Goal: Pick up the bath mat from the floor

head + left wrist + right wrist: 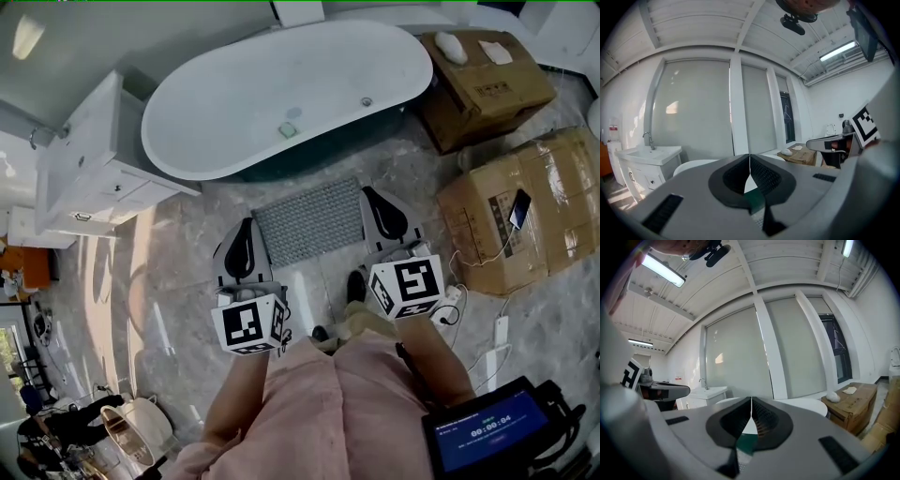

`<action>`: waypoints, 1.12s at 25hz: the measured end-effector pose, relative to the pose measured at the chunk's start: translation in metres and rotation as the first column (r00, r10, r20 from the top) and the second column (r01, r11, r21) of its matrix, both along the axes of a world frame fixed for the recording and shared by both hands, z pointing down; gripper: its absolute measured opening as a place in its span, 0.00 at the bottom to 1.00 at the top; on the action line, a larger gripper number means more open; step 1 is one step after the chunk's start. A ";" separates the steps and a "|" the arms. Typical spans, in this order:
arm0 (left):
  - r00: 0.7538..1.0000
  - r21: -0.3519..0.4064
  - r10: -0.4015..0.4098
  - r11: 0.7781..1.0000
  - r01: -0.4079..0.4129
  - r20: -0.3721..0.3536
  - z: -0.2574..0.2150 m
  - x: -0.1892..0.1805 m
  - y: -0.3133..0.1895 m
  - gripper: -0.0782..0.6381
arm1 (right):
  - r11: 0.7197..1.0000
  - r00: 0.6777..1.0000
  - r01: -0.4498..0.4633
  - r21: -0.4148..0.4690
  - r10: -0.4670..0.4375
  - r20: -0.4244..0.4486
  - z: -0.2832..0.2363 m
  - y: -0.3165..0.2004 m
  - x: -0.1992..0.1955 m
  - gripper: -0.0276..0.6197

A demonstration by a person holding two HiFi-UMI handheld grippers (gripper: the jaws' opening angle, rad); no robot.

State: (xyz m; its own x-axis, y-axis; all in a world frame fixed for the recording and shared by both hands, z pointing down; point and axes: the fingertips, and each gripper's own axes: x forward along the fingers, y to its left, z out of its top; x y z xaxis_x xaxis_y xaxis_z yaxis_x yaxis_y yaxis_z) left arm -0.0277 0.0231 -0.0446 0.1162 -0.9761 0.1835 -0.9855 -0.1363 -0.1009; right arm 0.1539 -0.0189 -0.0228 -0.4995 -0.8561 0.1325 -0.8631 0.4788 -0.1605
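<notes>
Bath mat (309, 221) on floor — L gripper (246, 231), R gripper (376, 200) jaws closed.

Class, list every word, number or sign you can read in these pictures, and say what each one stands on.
"00:00:04": on the blue screen at the bottom right of the head view; the small line above it is too blurred to read.
Print on the cardboard box: too small to read.
Red wall sign above the washbasin: too small to read.

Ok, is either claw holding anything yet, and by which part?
Nothing is held. The left claw and right claw are both shut and empty; the bath mat lies untouched on the floor.
</notes>
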 end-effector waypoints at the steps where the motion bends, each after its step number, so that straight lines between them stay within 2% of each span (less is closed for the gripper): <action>1: 1.000 0.005 -0.005 1.000 0.005 0.004 -0.002 0.006 -0.006 0.15 | 1.000 1.000 0.005 0.001 -0.005 0.006 0.000 -0.008 0.005 0.07; 5: 0.999 0.012 -0.049 0.999 0.049 0.023 -0.007 0.016 -0.018 0.15 | 0.999 0.998 0.049 0.001 -0.049 0.025 0.002 -0.032 0.013 0.07; 14: 0.985 0.031 -0.164 0.986 0.163 0.047 -0.014 -0.024 -0.009 0.15 | 0.984 0.983 0.177 0.016 -0.178 0.035 0.001 -0.041 -0.035 0.07; 19: 0.981 0.044 -0.188 0.982 0.186 0.043 -0.018 -0.055 -0.006 0.15 | 0.981 0.981 0.192 0.025 -0.193 0.011 -0.005 -0.044 -0.061 0.07; 28: 0.980 0.057 -0.197 0.978 0.199 -0.031 -0.018 -0.113 -0.003 0.15 | 0.985 0.984 0.171 0.034 -0.169 -0.054 -0.017 -0.051 -0.096 0.07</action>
